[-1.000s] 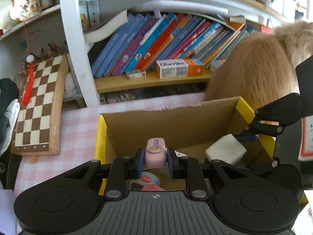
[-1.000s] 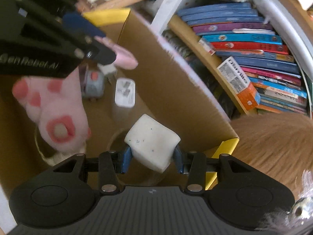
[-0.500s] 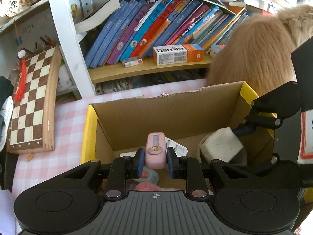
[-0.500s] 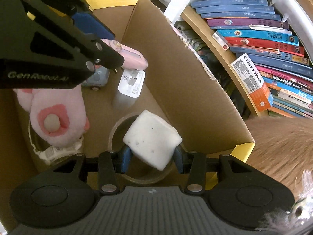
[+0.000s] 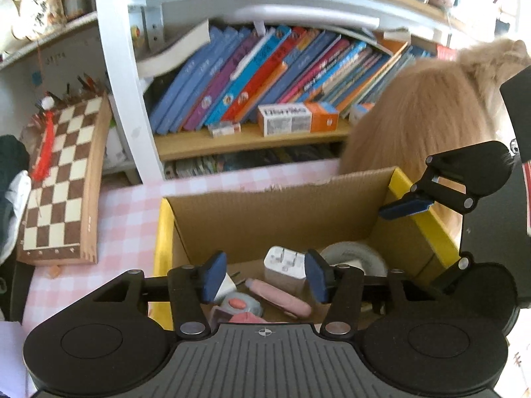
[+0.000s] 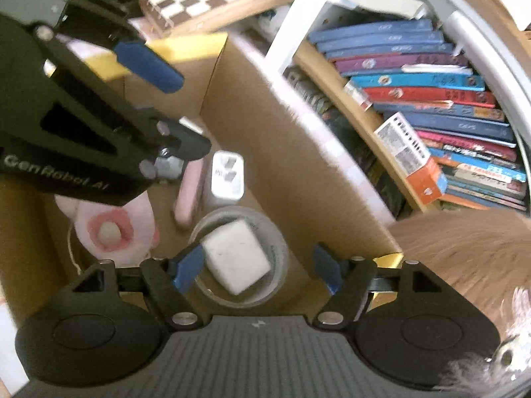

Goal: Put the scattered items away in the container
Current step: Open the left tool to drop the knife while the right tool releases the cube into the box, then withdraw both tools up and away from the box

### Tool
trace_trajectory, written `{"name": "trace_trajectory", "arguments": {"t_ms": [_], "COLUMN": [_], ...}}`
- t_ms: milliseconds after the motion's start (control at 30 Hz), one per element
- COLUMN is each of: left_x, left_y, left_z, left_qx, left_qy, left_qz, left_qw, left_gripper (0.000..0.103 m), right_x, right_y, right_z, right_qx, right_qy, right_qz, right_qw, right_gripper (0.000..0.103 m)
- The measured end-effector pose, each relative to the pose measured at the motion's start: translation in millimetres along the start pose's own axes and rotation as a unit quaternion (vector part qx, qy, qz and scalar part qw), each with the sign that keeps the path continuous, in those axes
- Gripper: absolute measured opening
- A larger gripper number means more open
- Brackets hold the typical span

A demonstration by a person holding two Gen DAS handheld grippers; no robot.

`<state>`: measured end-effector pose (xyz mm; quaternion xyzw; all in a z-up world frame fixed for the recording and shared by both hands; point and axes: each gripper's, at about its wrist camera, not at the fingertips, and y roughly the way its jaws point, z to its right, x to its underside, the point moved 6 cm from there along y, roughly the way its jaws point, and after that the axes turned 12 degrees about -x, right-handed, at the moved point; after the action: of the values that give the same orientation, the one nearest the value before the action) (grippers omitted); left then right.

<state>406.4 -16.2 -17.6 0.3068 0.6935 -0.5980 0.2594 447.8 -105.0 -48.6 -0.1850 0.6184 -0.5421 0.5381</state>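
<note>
The cardboard box (image 5: 275,212) with yellow flaps stands on the pink checked cloth. My left gripper (image 5: 264,277) is open above it; the pink device (image 5: 282,301) lies on the box floor beside the white charger (image 5: 285,263). My right gripper (image 6: 257,267) is open over the box (image 6: 298,152); the white block (image 6: 237,258) rests inside the tape roll (image 6: 275,252). The pink device (image 6: 190,192), charger (image 6: 227,179) and a pink plush (image 6: 109,229) lie in the box. The right gripper shows in the left wrist view (image 5: 406,207), the left gripper in the right wrist view (image 6: 149,66).
A chessboard (image 5: 63,182) lies left of the box. A bookshelf with books (image 5: 265,83) stands behind. A furry tan animal (image 5: 421,116) sits at the box's right, also in the right wrist view (image 6: 464,252).
Both grippers opened. The pink device dropped from the left gripper onto the box floor. The white block dropped from the right gripper into the tape roll.
</note>
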Motion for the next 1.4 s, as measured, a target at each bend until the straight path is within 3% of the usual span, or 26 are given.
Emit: {"name": "trace_trajectory", "arguments": {"t_ms": [267, 433, 500, 833, 1200, 1400], "left_x": [-5, -1, 2, 33, 82, 117], "left_y": [-44, -74, -88, -157, -213, -227], "left_z": [-4, -11, -15, -33, -47, -46], "left_qx": [-0.003, -0.002, -0.001, 0.013, 0.0, -0.018], "left_qy": [-0.001, -0.008, -0.015, -0.037, -0.055, -0.072], "left_qz": [0.049, 0.074, 0.084, 0.124, 0.144, 0.139], "left_qw": [0.9988, 0.9973, 0.9963, 0.9915, 0.988, 0.9875], "left_gripper": [0.068, 0.071, 0.076, 0.083, 0.098, 0.099], "right_x": [-8, -12, -12, 1, 47, 81], "right_y": [-37, -60, -72, -129, -177, -187], "right_z": [-13, -29, -37, -86, -143, -175], "right_qx": [0.004, 0.013, 0.017, 0.041, 0.082, 0.101], "right_qy": [0.021, 0.029, 0.036, 0.075, 0.168, 0.222], "right_qz": [0.041, 0.066, 0.081, 0.136, 0.205, 0.23], "right_qw": [0.999, 0.997, 0.996, 0.987, 0.961, 0.942], "right_gripper": [0.074, 0.076, 0.076, 0.078, 0.082, 0.083]}}
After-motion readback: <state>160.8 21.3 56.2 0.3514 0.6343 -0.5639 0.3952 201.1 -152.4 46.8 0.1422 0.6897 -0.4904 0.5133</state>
